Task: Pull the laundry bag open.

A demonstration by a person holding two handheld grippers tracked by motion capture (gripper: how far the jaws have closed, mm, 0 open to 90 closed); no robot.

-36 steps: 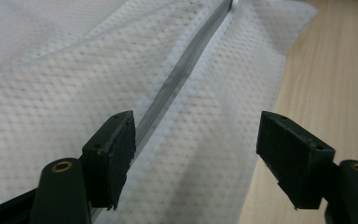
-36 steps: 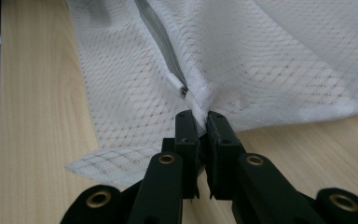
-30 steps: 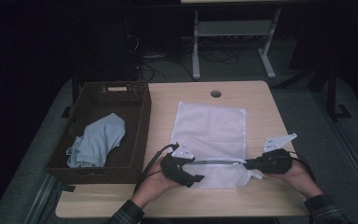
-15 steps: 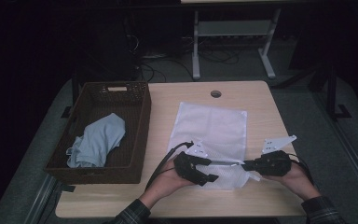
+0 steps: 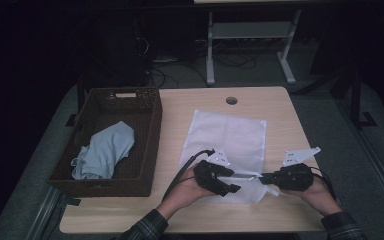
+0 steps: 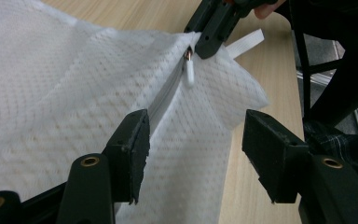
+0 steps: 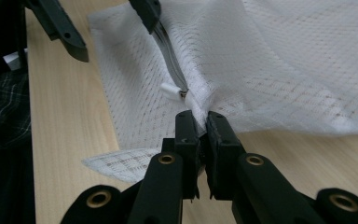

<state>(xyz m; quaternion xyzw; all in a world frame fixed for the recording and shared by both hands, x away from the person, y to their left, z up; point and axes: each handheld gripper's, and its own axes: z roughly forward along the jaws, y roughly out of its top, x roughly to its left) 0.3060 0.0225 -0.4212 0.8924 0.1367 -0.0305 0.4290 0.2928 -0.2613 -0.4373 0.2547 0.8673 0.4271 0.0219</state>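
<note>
A white mesh laundry bag (image 5: pixel 227 137) lies flat on the wooden table (image 5: pixel 190 107), its zipper edge toward the person. My right gripper (image 5: pixel 263 179) is shut on the bag's near corner (image 7: pixel 200 105), just beside the white zipper pull (image 7: pixel 171 90). My left gripper (image 5: pixel 236 181) points at it from the left. Its jaws have just been closing and stand apart over the mesh (image 6: pixel 74 93). The zipper line (image 6: pixel 165 95) runs between them beside the left pad, and neither pad presses the fabric. The pull (image 6: pixel 189 74) hangs just under the right gripper's tips (image 6: pixel 209 44).
A dark wicker basket (image 5: pixel 147 117) stands at the table's left with a pale blue cloth (image 5: pixel 105 150) inside. A cable hole (image 5: pixel 231 100) sits near the table's far edge. Metal desk legs (image 5: pixel 211 50) and cables are on the floor beyond.
My left gripper has slid right along the bag's near edge toward the right gripper, and its jaws have narrowed. The right gripper has kept still, holding the corner.
</note>
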